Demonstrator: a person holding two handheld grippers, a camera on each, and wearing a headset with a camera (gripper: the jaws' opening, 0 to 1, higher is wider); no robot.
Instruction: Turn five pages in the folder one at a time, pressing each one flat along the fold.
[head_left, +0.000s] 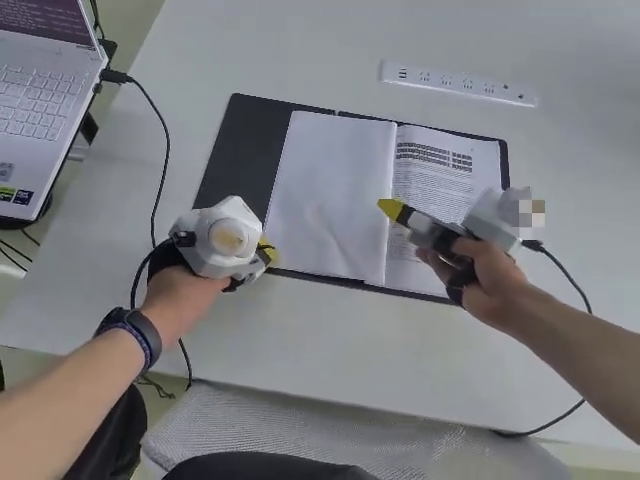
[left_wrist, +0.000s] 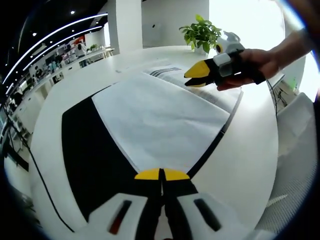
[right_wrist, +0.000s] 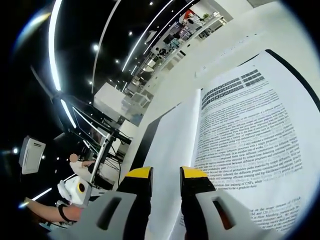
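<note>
A black folder lies open on the white table. Its left side shows a blank white page, its right side a printed page. My left gripper is shut and holds nothing; it rests on the table at the folder's near left corner, with its tips pointing across the black cover. My right gripper hovers over the fold near the printed page. Its jaws stand slightly open with nothing between them.
A laptop stands at the far left, with a black cable running past the folder. A white power strip lies behind the folder. The table's front edge is close to my hands. A potted plant stands at the far end.
</note>
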